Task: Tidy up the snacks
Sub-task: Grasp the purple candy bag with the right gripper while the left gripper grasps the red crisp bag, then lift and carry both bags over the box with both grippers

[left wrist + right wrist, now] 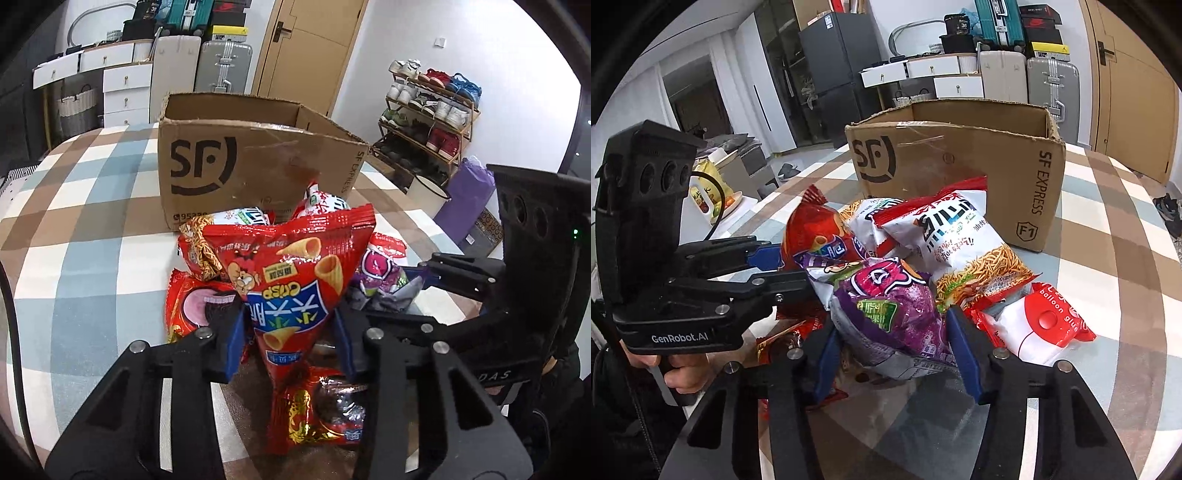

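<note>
A pile of snack bags lies on the checked tablecloth in front of an open SF cardboard box (251, 162), which also shows in the right wrist view (960, 162). My left gripper (290, 339) is shut on a red corn-cone crisp bag (295, 273) and holds it upright above the pile; that bag also shows in the right wrist view (816, 236). My right gripper (890, 350) has its blue pads on either side of a purple snack bag (886, 310), which also shows in the left wrist view (380, 273). Its jaws look closed on the bag.
White-and-red noodle snack bags (960, 236), a red balloon-glue pack (1041, 325) and red cookie packs (317, 413) lie around. The checked tablecloth (85, 236) covers the table. A shoe rack (424, 118) and suitcases (225, 62) stand beyond it.
</note>
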`<state>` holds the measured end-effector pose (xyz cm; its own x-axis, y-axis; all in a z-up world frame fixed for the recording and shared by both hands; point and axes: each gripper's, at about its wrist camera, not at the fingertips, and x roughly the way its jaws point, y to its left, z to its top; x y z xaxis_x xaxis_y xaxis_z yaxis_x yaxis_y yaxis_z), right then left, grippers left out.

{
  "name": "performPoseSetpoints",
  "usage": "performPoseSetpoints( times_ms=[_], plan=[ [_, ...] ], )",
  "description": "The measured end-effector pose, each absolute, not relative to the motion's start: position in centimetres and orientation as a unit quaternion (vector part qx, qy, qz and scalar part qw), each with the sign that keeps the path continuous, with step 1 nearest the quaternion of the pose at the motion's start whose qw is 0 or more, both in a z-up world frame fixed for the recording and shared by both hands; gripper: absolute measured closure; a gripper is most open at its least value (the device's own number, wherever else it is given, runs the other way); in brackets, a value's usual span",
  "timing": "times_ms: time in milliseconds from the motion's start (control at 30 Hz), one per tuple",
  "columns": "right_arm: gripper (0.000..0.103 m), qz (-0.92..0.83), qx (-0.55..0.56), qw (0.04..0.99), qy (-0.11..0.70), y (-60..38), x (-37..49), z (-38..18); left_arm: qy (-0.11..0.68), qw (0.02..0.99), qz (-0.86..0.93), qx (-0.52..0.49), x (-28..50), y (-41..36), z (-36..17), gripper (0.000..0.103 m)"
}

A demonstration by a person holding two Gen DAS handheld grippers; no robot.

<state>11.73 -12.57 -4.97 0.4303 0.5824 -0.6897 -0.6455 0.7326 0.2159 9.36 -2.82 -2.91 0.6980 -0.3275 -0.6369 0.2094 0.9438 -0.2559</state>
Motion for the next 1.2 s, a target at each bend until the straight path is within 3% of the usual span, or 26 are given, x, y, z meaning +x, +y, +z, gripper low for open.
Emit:
performPoseSetpoints(
  times_ms=[433,1200],
  plan=[
    [0.062,0.372,-0.021,0.847,0.379,-13.3,11.5,-4.1,0.336,0.929,-0.133,-0.084,8.1,-1.4,-1.4,0.066],
    [0.063,0.354,0.02,0.875,0.328,-16.2,12.6,2.0,0.292,0.949,-0.093,-0.08,8.3,0.1,4.4,0.066]
  ],
)
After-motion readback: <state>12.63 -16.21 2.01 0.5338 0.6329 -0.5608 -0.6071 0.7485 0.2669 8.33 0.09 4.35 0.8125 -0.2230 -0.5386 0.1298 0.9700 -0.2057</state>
